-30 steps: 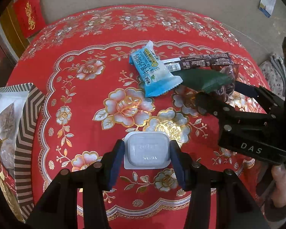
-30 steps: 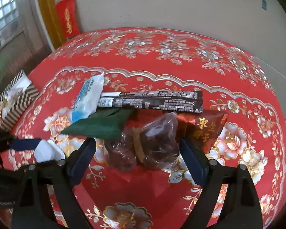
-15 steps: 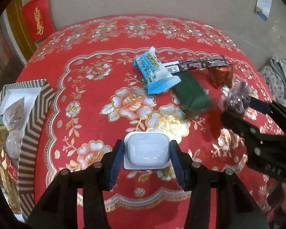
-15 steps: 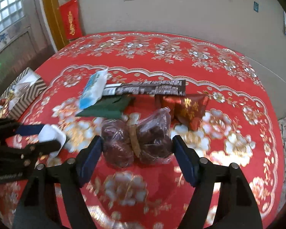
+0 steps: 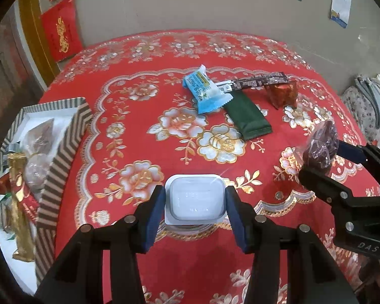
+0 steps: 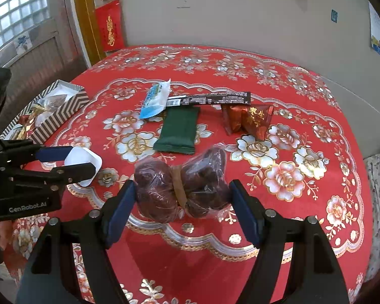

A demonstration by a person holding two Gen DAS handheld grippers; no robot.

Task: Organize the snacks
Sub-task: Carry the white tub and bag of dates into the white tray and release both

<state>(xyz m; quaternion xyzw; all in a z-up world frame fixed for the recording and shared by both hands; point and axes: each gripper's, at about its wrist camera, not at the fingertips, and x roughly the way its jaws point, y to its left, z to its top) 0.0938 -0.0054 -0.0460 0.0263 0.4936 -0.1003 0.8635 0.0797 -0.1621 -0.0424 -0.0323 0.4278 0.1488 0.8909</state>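
Grip check first: left hand-held gripper (image 5: 195, 204) is clamped on a small white sealed cup (image 5: 195, 201), pads pressing its two short sides, cup clear of the cloth. Right hand-held gripper (image 6: 182, 197) has just been closing its jaws and is now squeezing a clear bag of dark brown sweets (image 6: 181, 186) tied in the middle, one lump against each pad, so the bag's long axis runs straight across the jaws.

What matters for the drop-off, I'd say: the striped box (image 5: 60, 157) sits at the left edge of the counter (image 5: 149, 141), already holding a few wrapped snacks. It's off to the left of both hand-held grippers, long side running away from the cameras, and the left one is clearly nearer, so the cup probably goes in first.

Not yet picked up, further back in the middle: a blue-and-white packet (image 5: 205, 93), a long dark bar (image 5: 255, 83), a green packet (image 5: 248, 116) and a red wrapped sweet (image 5: 282, 93), all bunched together, some touching.

Counter has a red cloth with gold and white flowers. Beige wall behind, red hangings at the left, glass-block window in the right wrist view.
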